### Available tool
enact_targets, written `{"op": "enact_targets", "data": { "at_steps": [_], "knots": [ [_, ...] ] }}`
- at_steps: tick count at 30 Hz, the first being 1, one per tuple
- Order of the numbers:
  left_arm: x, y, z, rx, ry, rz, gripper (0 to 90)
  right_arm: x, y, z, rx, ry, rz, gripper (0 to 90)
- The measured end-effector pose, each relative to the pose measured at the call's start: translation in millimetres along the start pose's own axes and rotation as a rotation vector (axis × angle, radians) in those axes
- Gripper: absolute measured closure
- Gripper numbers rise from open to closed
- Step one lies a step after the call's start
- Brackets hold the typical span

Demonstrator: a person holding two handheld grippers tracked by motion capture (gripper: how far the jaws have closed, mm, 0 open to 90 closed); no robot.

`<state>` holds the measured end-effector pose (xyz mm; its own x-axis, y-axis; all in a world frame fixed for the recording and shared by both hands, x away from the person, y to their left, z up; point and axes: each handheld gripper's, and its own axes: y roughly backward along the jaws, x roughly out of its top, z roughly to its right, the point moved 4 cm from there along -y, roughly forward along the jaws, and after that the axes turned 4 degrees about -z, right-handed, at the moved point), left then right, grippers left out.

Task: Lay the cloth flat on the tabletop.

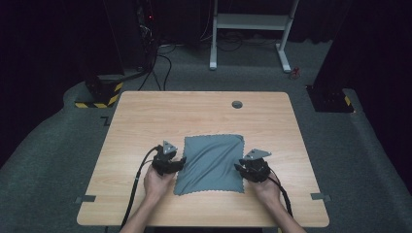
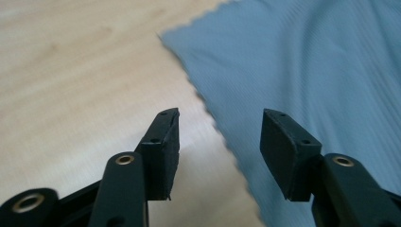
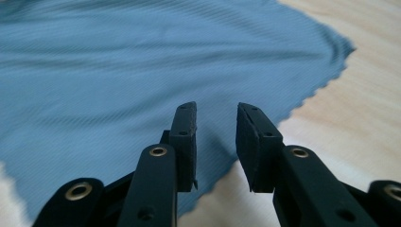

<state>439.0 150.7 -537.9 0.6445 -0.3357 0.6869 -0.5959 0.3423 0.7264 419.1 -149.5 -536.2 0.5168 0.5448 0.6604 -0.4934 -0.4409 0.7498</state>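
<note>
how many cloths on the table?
1. One grey-blue cloth lies spread near the front middle of the table, between the left gripper and right gripper. Nothing suggests another hidden beneath it.

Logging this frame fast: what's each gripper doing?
Left gripper: open, empty, straddling the grey cloth's edge.
Right gripper: open, narrower gap, empty, over the cloth.

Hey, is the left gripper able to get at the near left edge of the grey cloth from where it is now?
Probably yes. The left gripper is open, its jaws straddling the scalloped left edge of the grey cloth, which lies flat on the table. Nothing stands between them.
</note>
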Motion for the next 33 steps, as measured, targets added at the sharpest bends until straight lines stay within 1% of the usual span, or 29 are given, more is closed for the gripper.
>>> {"op": "enact_targets", "data": {
  "at_steps": [2, 3, 5, 6, 7, 9, 10, 11, 13, 15, 16, 17, 18, 20, 21, 22, 23, 24, 25, 26, 27, 28, 29, 30, 31, 32, 33],
  "knots": [
    [12.6, -8.8, -8.2, 0.015, 0.01, -0.022, 50.5, -6.2, 5.3, -9.1, 0.017, 0.004, 0.014, 68.8],
    [16.4, -11.2, -10.7, 0.021, 0.008, -0.026, 51.1, -9.0, 7.2, -13.5, 0.029, 0.009, 0.018, 68.6],
    [26.0, -17.6, -14.9, 0.025, 0.011, -0.036, 52.2, -13.5, 9.2, -20.3, 0.032, 0.029, 0.015, 68.3],
    [30.8, -20.9, -15.6, 0.027, 0.014, -0.05, 52.5, -17.9, 10.4, -25.4, 0.036, 0.043, 0.011, 67.8],
    [34.2, -23.6, -16.1, 0.034, 0.008, -0.056, 52.5, -21.3, 10.8, -28.2, 0.037, 0.053, 0.009, 67.5],
    [41.7, -30.6, -15.4, 0.032, 0.005, -0.068, 52.6, -26.9, 12.0, -30.5, 0.039, 0.062, 0.004, 67.0],
    [45.0, -35.3, -15.1, 0.035, 0.002, -0.079, 53.2, -29.2, 13.5, -31.2, 0.042, 0.056, 0.01, 66.7],
    [47.0, -39.7, -15.0, 0.039, -0.003, -0.096, 53.4, -31.2, 15.4, -31.3, 0.049, 0.053, 0.009, 66.4],
    [48.8, -46.8, -14.4, 0.039, -0.004, -0.111, 54.9, -34.0, 18.1, -32.9, 0.059, 0.05, 0.015, 65.7],
    [50.9, -51.9, -14.8, 0.038, -0.003, -0.112, 56.2, -36.6, 20.0, -35.0, 0.074, 0.055, 0.014, 64.9],
    [52.5, -53.2, -15.9, 0.032, 0.005, -0.114, 57.4, -37.4, 20.5, -35.8, 0.077, 0.058, 0.014, 64.9],
    [53.4, -53.8, -15.8, 0.029, 0.006, -0.115, 60.4, -38.6, 21.7, -37.2, 0.08, 0.064, 0.011, 64.9],
    [54.9, -54.3, -15.1, 0.018, -0.011, -0.12, 64.6, -39.1, 22.1, -38.1, 0.085, 0.068, 0.013, 64.9],
    [56.7, -55.5, -11.2, -0.008, -0.05, -0.125, 80.9, -40.2, 23.2, -41.1, 0.087, 0.084, 0.009, 65.8],
    [57.7, -56.2, -9.9, -0.002, -0.061, -0.128, 85.8, -40.3, 23.4, -41.6, 0.087, 0.089, 0.01, 66.6],
    [58.8, -56.9, -8.8, 0.007, -0.072, -0.133, 87.8, -40.5, 23.5, -41.6, 0.09, 0.089, 0.011, 67.2],
    [61.2, -58.6, -8.4, 0.026, -0.083, -0.139, 88.5, -41.0, 23.9, -41.8, 0.094, 0.085, 0.009, 68.3],
    [62.7, -59.5, -9.5, 0.034, -0.085, -0.144, 88.9, -41.8, 24.1, -41.8, 0.095, 0.091, 0.015, 69.6],
    [63.4, -60.4, -10.8, 0.037, -0.078, -0.141, 89.0, -42.5, 24.8, -42.4, 0.097, 0.09, 0.015, 71.0],
    [63.7, -60.7, -12.9, 0.039, -0.069, -0.141, 89.0, -42.8, 25.3, -42.6, 0.095, 0.094, 0.013, 71.4],
    [63.8, -61.1, -17.0, 0.033, -0.041, -0.136, 89.1, -43.2, 25.8, -42.9, 0.095, 0.098, 0.012, 72.0],
    [63.7, -61.0, -19.2, 0.029, -0.024, -0.135, 89.0, -43.8, 26.4, -43.5, 0.094, 0.101, 0.016, 72.9],
    [63.5, -60.7, -22.4, 0.033, -0.014, -0.134, 88.8, -44.3, 26.8, -43.6, 0.094, 0.103, 0.014, 73.7],
    [63.2, -60.3, -23.8, 0.044, -0.013, -0.136, 88.3, -45.0, 27.4, -44.0, 0.097, 0.103, 0.014, 74.1],
    [62.8, -59.5, -24.6, 0.057, -0.015, -0.139, 86.8, -45.3, 27.4, -44.1, 0.098, 0.104, 0.016, 74.1],
    [62.3, -58.5, -25.2, 0.07, -0.01, -0.14, 81.8, -45.3, 27.5, -44.1, 0.097, 0.104, 0.016, 74.1],
    [61.4, -56.3, -25.6, 0.062, 0.007, -0.143, 73.8, -45.2, 27.6, -44.2, 0.096, 0.103, 0.013, 74.0]
  ]
}}
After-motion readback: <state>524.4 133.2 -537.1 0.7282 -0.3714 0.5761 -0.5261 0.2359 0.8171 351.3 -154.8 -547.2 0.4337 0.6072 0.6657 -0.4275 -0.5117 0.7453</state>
